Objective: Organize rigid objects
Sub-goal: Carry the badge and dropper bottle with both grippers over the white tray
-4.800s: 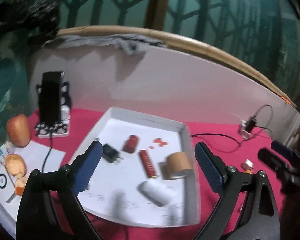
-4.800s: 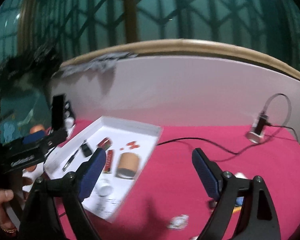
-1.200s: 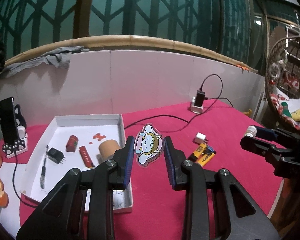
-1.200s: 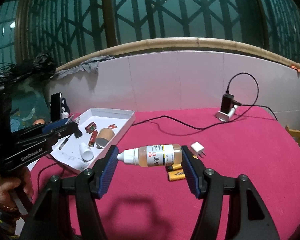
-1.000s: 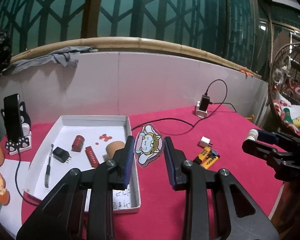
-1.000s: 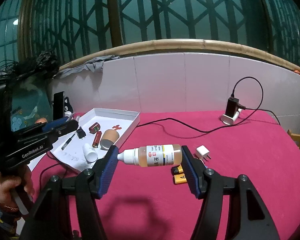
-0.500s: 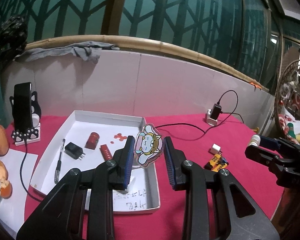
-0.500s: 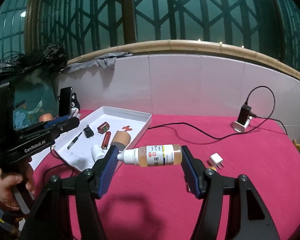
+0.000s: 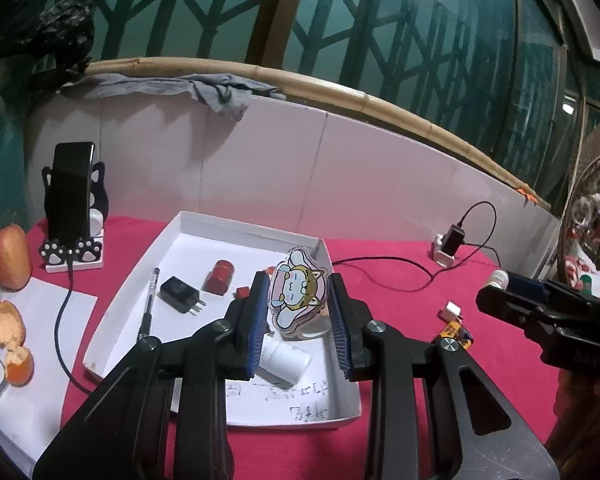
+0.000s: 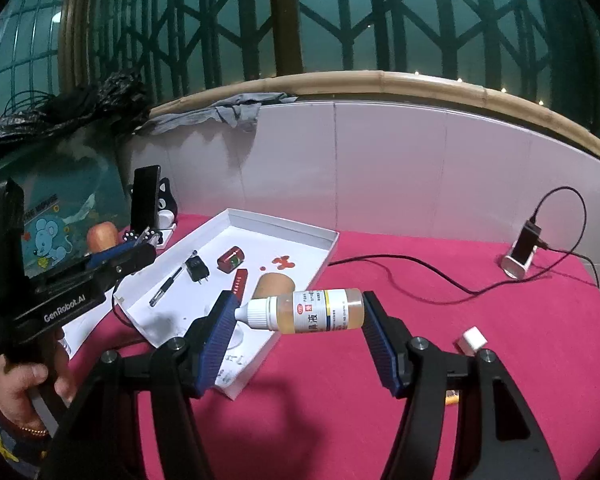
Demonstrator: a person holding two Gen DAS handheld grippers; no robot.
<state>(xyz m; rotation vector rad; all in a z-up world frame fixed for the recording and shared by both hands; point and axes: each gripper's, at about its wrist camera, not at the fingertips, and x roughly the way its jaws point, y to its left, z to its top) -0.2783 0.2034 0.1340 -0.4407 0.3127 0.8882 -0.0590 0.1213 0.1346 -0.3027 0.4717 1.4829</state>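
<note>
A red tablecloth (image 10: 440,352) spreads beneath both tools. On it, below and ahead of the left gripper (image 9: 298,312), lies a white tray (image 9: 236,227) that runs away towards a white wall. Among the things in the tray, a black pen (image 9: 148,304) lies lengthwise, left of the left gripper's tips.

The right gripper (image 10: 298,312) is clamped on a dropper bottle (image 10: 308,310) by its two ends. The bottle lies level across the gap, its long axis from pad to pad, white cap at the left pad and base at the right, above the tray's near right edge.

The left gripper pinches a flat cartoon cat charm (image 9: 296,294) by its edges. It stands upright between the pads, its printed face towards the camera, above the tray's right half.
</note>
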